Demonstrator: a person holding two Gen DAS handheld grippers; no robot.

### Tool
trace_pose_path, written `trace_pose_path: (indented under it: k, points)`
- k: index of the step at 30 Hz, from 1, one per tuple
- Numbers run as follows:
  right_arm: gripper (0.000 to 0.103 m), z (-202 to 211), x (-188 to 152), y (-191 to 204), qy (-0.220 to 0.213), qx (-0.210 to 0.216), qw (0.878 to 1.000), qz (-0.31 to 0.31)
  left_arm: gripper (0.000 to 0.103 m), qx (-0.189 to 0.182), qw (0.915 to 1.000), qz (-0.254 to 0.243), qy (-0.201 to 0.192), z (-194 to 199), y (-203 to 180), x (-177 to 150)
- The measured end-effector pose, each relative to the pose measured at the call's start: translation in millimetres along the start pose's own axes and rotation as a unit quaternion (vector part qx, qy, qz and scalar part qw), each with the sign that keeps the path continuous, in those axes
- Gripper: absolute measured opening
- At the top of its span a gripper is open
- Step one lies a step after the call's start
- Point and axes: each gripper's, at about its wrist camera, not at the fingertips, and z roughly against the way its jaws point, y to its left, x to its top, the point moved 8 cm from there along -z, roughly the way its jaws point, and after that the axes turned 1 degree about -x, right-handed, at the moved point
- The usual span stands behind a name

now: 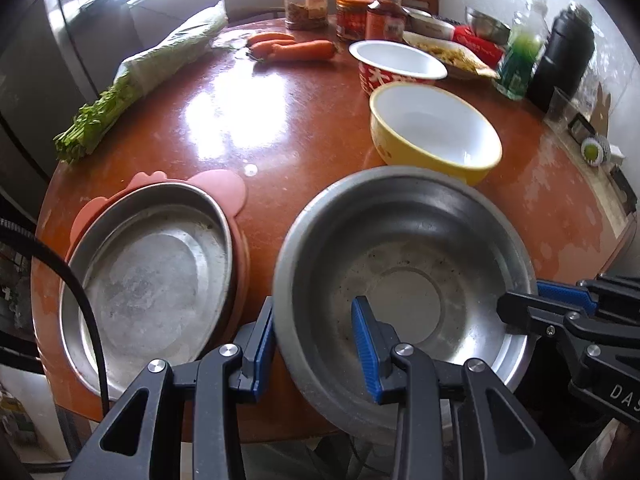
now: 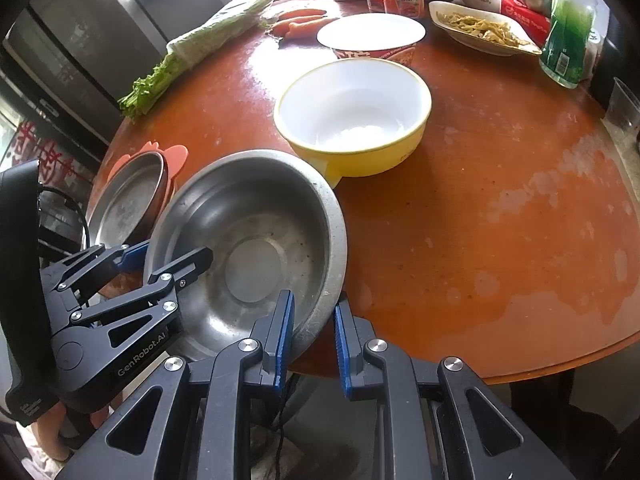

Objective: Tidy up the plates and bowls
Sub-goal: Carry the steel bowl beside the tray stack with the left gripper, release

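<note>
Jaws of both grippers straddled the steel bowl's [image 1: 404, 292] rim: left gripper [image 1: 316, 344] clamped at seven o'clock, right gripper [image 2: 314, 334] at four. Bowl hung over the table's [image 2: 500, 220] near edge, plate [image 1: 152, 284] at nine o'clock, nearer the left.

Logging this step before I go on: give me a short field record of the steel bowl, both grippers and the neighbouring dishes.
held item: round stainless steel bowl, empty
left gripper: jaws straddle the bowl's left rim
right gripper: jaws straddle its right rim
left of bowl: shallow steel plate on pink silicone mat
behind bowl: yellow bowl with white inside
surface: round red-brown table
</note>
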Motion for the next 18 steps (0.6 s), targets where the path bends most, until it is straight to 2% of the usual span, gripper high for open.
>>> trace_pose_path:
  k: [6, 10, 15, 18]
  points:
    - [0.024, 16, 2, -10, -0.012, 0.004, 1.000, -0.023, 0.038, -0.009, 0.9996, 0.021, -0.019, 20, 12, 5]
    - [0.039, 32, 6, -22, -0.033, 0.001, 0.999, -0.043, 0.038, -0.013, 0.9992, 0.022, -0.030, 36, 17, 9]
    - [0.039, 41, 10, -31, -0.043, 0.010, 0.997, -0.064, 0.038, -0.018, 0.9989, 0.018, -0.040, 51, 19, 15]
    - [0.039, 45, 15, -36, -0.046, 0.009, 0.996, -0.070, 0.038, -0.040, 0.9978, 0.013, -0.051, 64, 15, 25]
